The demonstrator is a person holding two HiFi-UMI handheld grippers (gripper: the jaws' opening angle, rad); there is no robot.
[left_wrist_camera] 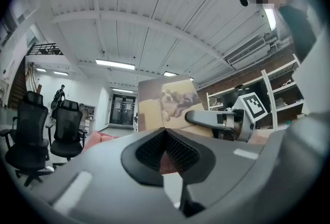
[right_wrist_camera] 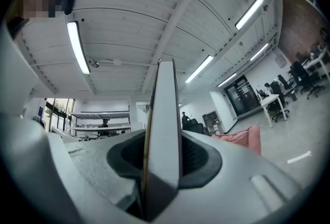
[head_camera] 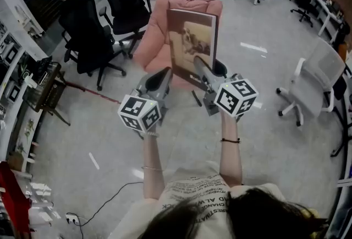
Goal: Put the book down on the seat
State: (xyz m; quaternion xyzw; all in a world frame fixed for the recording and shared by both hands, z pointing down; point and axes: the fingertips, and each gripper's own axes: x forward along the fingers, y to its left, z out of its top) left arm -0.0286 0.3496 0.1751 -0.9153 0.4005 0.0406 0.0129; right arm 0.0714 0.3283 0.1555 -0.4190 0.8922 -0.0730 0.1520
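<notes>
Right hand-held gripper (head_camera: 197,61) pinching book (head_camera: 192,34) upright, pink seat (head_camera: 154,39) behind; left hand-held gripper (head_camera: 164,73) pressed together, empty.

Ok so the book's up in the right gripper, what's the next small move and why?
Probably lower the book toward the pink seat, tipping it flat: the right gripper clamps its lower edge, and it stands upright in the air, not yet resting on the seat.
</notes>
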